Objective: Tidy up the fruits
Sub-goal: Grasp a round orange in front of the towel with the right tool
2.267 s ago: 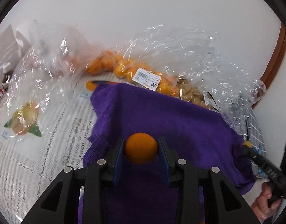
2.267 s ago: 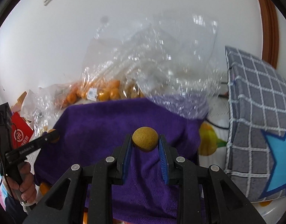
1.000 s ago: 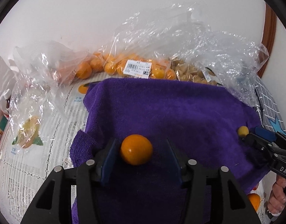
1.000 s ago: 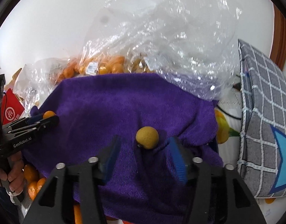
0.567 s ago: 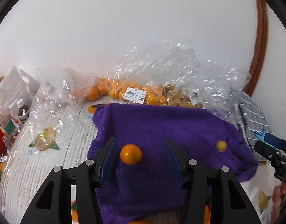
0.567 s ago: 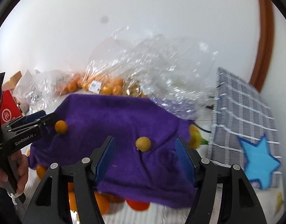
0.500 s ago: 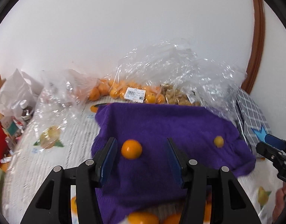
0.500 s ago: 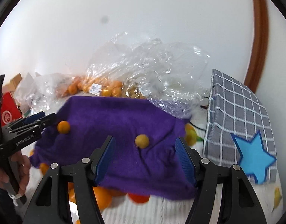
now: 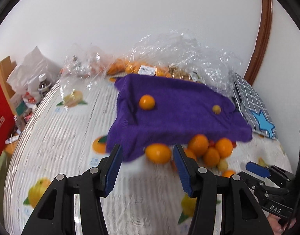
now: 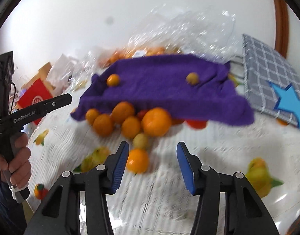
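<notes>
Right wrist view shows the right tool (image 10: 152,161) empty with jaws closing and the left tool (image 9: 147,166) spread and empty, so next I would pick one loose fruit from the pile (image 10: 130,123) beside the purple cloth (image 10: 165,86) on the tabletop (image 10: 169,176).

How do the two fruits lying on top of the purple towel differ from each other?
The orange fruit is bright orange; the yellowish fruit is dull yellow-tan. The orange fruit looks larger in both views. The orange fruit lies near the purple towel's left end beside a fold, the yellowish fruit near its right end. Both are round, rest loose on the towel, and neither is held by a gripper.
</notes>
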The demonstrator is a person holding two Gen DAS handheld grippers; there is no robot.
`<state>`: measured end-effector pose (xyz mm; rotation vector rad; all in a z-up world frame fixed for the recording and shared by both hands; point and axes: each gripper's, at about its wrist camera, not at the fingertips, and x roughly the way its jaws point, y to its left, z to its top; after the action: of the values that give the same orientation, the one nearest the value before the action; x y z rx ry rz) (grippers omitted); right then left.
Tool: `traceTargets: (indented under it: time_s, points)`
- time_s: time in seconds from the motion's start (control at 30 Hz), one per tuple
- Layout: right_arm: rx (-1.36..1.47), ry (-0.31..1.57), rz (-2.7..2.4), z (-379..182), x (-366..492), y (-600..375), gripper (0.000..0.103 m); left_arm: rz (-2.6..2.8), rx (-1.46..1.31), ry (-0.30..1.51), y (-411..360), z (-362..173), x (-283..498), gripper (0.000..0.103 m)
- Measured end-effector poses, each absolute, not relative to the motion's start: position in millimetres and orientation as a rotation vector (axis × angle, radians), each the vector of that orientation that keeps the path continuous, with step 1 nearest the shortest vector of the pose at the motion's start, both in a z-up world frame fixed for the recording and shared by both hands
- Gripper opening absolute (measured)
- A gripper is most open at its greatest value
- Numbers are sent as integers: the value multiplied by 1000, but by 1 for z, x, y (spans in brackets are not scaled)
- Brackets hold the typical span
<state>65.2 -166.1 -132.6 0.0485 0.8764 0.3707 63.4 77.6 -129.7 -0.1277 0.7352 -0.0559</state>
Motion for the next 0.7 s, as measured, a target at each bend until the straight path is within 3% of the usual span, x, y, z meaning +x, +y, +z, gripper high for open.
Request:
traceTargets:
  time_s: [0.23,0.4,0.7]
  points:
    - [31,914,386,-152,61,-148,52,-53,-157,764,86,-138,51,51]
    - [14,938,374,-162,64,-146,31,-72,-146,769,78,-145,56,51]
    - [-24,850,322,-146,49,-175,31,-91,-211,799,67,-160,88,51]
